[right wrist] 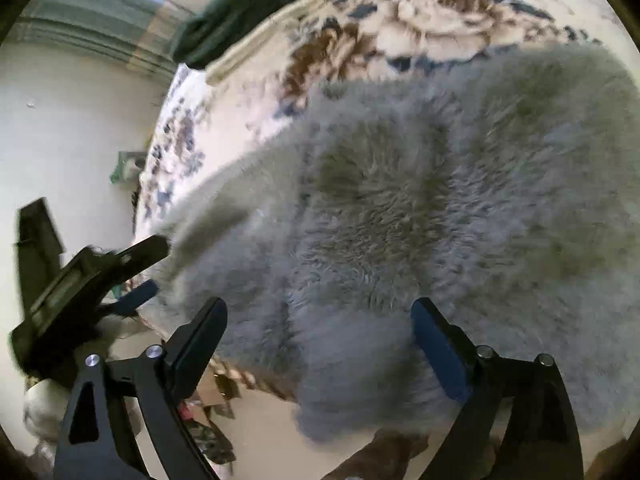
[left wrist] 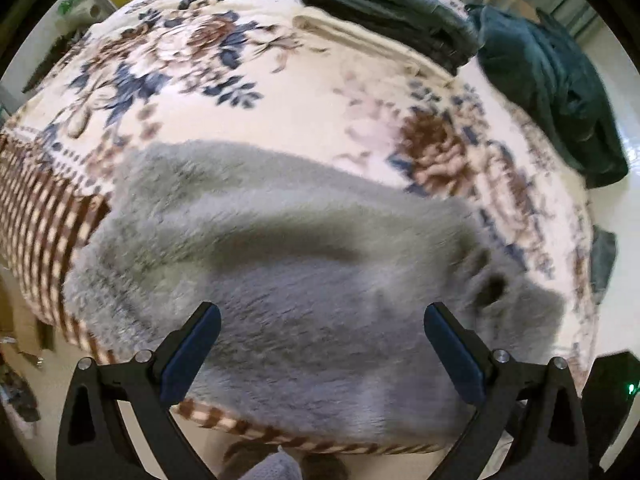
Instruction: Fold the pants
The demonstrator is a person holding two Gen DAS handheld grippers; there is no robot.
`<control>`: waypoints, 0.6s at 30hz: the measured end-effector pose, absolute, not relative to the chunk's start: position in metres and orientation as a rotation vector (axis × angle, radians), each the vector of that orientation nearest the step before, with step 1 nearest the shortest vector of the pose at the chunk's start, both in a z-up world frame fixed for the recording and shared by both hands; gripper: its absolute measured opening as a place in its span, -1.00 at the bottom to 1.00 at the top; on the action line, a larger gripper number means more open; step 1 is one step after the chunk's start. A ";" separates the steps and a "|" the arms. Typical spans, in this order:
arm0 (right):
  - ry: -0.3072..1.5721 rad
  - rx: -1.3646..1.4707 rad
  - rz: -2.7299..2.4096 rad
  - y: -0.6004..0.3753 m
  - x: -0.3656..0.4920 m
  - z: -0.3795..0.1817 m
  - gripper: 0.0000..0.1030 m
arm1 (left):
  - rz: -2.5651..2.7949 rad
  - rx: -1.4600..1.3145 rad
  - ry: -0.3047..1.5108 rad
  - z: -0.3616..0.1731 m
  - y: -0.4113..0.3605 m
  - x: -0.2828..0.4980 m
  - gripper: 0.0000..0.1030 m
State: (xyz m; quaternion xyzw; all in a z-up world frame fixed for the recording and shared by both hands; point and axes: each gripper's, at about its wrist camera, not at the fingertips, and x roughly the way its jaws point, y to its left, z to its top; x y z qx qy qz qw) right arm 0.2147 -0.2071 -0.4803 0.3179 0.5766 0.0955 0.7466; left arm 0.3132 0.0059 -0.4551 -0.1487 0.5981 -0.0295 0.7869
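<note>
Fuzzy grey pants (left wrist: 288, 264) lie spread on a floral blanket (left wrist: 280, 92) over a bed, reaching its near edge. My left gripper (left wrist: 322, 316) is open above the pants near the bed edge, holding nothing. In the right wrist view the grey pants (right wrist: 420, 208) fill the frame, one end hanging over the bed edge. My right gripper (right wrist: 320, 312) is open just above that end and empty. The left gripper (right wrist: 136, 276) shows at the left of the right wrist view, beside the pants' other side.
Folded dark green garments (left wrist: 384, 8) and a crumpled teal garment (left wrist: 552, 88) lie at the far side of the bed. A cream folded cloth (left wrist: 360, 40) lies next to them. The blanket's checked border (left wrist: 40, 208) marks the bed edge. Clutter lies on the floor (right wrist: 208, 440) below.
</note>
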 end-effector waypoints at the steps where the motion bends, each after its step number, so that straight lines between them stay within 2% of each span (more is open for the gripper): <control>1: 1.257 0.711 0.178 -0.218 0.212 -0.475 0.84 | -0.086 -0.332 1.292 -0.453 0.001 0.317 1.00; 9: 1.306 0.671 -0.178 -0.325 0.202 -0.466 0.84 | -0.268 -0.239 1.336 -0.454 -0.084 0.356 0.99; 11: 1.307 0.683 -0.231 -0.345 0.203 -0.473 0.84 | -0.328 -0.172 1.370 -0.466 -0.110 0.366 0.85; 12: 1.308 0.686 -0.251 -0.353 0.203 -0.476 0.84 | -0.363 -0.141 1.389 -0.474 -0.123 0.370 0.47; 13: 1.309 0.696 -0.268 -0.361 0.203 -0.481 0.84 | -0.383 -0.108 1.407 -0.480 -0.134 0.374 0.00; 14: 1.310 0.709 -0.282 -0.369 0.201 -0.486 0.84 | -0.414 -0.095 1.417 -0.486 -0.142 0.375 -0.29; 15: 1.311 0.717 -0.303 -0.375 0.201 -0.491 0.84 | -0.433 -0.087 1.420 -0.489 -0.147 0.376 -0.73; 16: 1.314 0.719 -0.316 -0.377 0.207 -0.495 0.84 | -0.438 -0.061 1.422 -0.493 -0.153 0.377 -0.83; 18: 1.317 0.762 -0.340 -0.389 0.201 -0.506 0.84 | -0.461 -0.074 1.407 -0.491 -0.155 0.377 -0.91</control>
